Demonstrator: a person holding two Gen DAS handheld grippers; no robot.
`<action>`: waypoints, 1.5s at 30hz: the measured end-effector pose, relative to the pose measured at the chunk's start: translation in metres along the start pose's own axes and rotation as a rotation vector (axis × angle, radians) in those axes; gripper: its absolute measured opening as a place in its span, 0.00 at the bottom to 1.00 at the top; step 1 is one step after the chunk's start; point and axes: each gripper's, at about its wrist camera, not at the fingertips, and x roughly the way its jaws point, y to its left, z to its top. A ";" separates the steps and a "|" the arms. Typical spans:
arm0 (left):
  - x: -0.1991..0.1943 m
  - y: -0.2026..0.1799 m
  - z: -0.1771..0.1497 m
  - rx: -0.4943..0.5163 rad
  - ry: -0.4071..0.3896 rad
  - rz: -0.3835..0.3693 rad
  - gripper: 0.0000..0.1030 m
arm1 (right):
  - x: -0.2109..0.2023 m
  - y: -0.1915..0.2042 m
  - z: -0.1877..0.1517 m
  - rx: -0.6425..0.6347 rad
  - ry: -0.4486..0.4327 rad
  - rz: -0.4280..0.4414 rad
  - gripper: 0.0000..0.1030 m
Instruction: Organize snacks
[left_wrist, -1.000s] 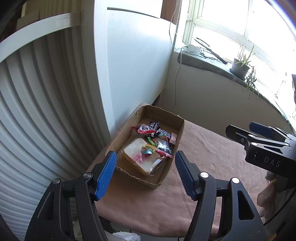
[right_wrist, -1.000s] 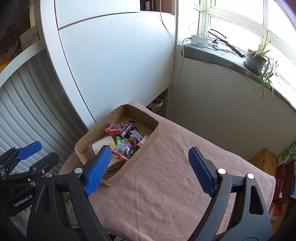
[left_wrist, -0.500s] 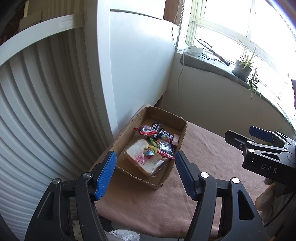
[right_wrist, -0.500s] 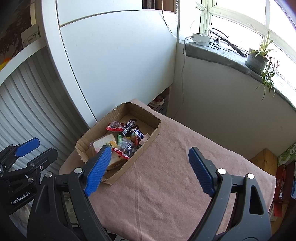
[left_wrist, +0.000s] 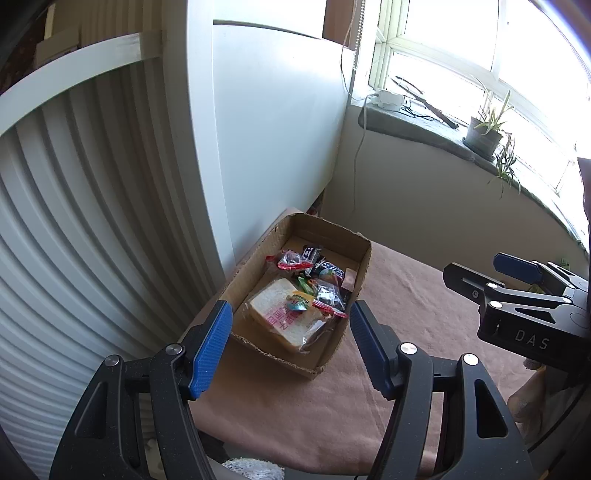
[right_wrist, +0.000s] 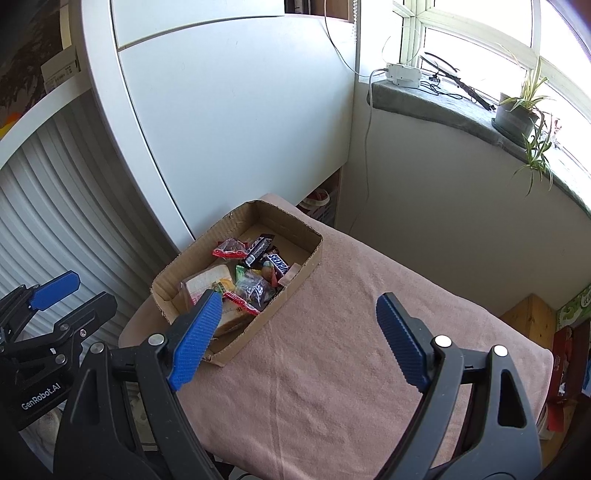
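A shallow cardboard box (left_wrist: 332, 236) (right_wrist: 314, 236) stands on the left part of a table covered with a pink cloth (right_wrist: 332, 369). It holds a bagged sandwich (left_wrist: 284, 317), a Snickers bar (right_wrist: 277, 263), a dark bar (right_wrist: 256, 251), red-edged clear packets (right_wrist: 229, 248) and other small sweets. My left gripper (left_wrist: 290, 347) is open and empty, held above the near end of the box. My right gripper (right_wrist: 299, 339) is open and empty, above the cloth to the right of the box. Each gripper shows at the edge of the other's view.
A white cabinet (right_wrist: 240, 110) and a ribbed white shutter (left_wrist: 74, 221) stand close behind and left of the box. A windowsill (right_wrist: 443, 107) carries a potted plant (right_wrist: 517, 114) and a white power unit with cables. Boxes and a wooden stool (right_wrist: 532, 314) stand right of the table.
Both grippers have drawn slightly back and up from the box, which looks a little farther away. Both stay open and empty. The box contents have not moved.
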 end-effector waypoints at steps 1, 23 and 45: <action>0.000 0.000 0.001 0.000 0.002 0.001 0.64 | 0.000 0.000 0.000 0.000 0.000 -0.001 0.85; 0.004 -0.006 0.002 0.020 0.019 -0.016 0.64 | 0.006 -0.007 -0.007 0.023 0.024 -0.013 0.85; 0.012 -0.004 0.003 0.030 0.030 -0.023 0.64 | 0.010 -0.009 -0.015 0.031 0.037 -0.013 0.85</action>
